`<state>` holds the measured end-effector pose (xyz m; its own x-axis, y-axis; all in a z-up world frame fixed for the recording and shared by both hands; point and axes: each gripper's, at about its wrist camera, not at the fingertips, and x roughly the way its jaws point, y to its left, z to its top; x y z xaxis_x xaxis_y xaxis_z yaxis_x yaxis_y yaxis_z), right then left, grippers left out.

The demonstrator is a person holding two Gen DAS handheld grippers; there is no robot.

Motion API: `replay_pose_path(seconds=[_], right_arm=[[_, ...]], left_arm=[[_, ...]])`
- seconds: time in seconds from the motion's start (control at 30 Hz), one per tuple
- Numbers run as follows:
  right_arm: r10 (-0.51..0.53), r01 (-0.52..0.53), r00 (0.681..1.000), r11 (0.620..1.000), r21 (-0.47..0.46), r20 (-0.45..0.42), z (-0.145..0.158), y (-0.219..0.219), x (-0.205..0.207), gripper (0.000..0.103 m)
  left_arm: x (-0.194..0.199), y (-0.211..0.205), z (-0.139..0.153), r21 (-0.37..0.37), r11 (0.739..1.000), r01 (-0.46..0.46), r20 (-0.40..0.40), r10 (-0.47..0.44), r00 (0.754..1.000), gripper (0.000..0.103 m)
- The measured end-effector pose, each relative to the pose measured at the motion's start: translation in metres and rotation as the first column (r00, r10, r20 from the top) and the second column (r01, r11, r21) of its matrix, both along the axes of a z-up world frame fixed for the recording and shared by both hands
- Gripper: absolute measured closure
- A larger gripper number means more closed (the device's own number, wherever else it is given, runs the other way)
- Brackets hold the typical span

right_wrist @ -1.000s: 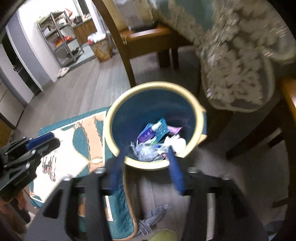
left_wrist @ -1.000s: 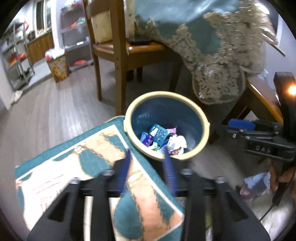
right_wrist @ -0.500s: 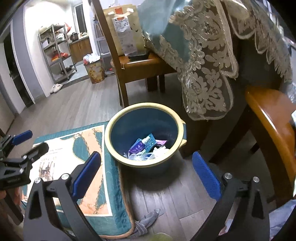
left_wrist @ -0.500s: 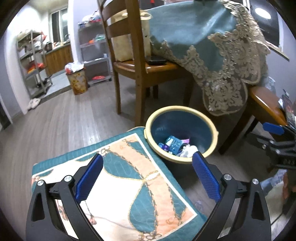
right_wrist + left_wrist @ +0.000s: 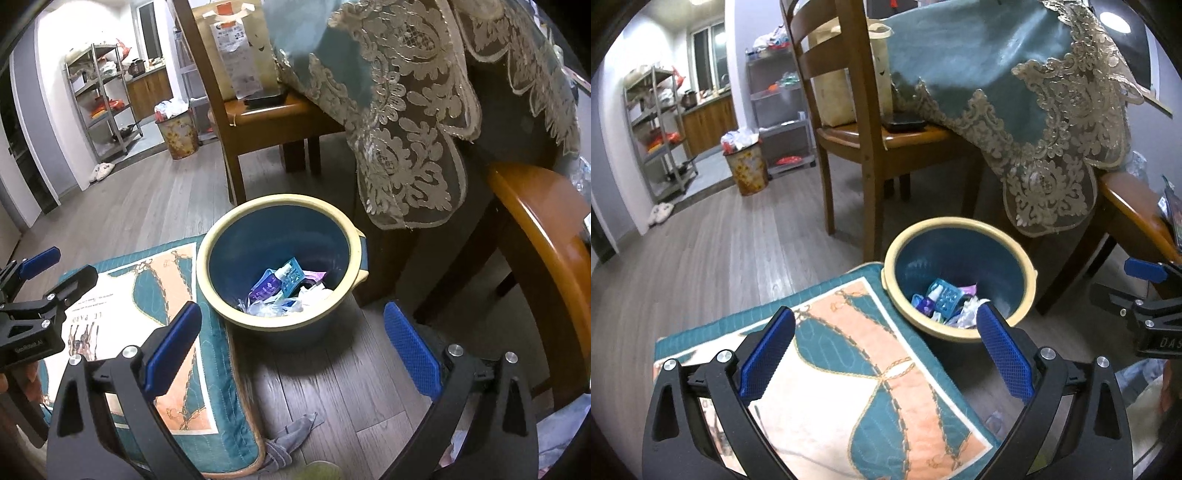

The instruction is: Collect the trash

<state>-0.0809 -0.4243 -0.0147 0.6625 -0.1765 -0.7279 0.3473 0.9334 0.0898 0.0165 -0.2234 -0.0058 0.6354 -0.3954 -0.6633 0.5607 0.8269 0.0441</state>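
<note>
A blue bin with a cream rim (image 5: pixel 1015 251) stands on the wood floor beside a rug; it also shows in the right wrist view (image 5: pixel 221 240). Several pieces of trash (image 5: pixel 945 299) lie at its bottom, including a blue packet and crumpled white paper (image 5: pixel 284 288). My left gripper (image 5: pixel 886 350) is open and empty, above the rug and back from the bin. My right gripper (image 5: pixel 291 343) is open and empty, above the floor in front of the bin. Each gripper shows at the edge of the other's view.
A teal and orange rug (image 5: pixel 831 387) lies left of the bin. A wooden chair (image 5: pixel 871 140) and a table with a lace-edged teal cloth (image 5: pixel 1015 92) stand behind it. Another chair seat (image 5: pixel 546 236) is at right. A grey rag (image 5: pixel 295 435) lies on the floor.
Both grippers have opened wide and drawn back and up from the bin, which now looks smaller and farther away. The trash stays inside the bin.
</note>
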Motion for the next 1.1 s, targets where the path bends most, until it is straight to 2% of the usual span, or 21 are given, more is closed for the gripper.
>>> replay_pose_path(seconds=[1.1], right_arm=[[-0.018,0.018,1.0,1.0,0.003,-0.009,-0.0013,-0.0053,0.001,0.006]], left_arm=[[-0.0026,-0.003,-0.001,0.011,1.0,0.011,0.006,-0.011,1.0,0.005]])
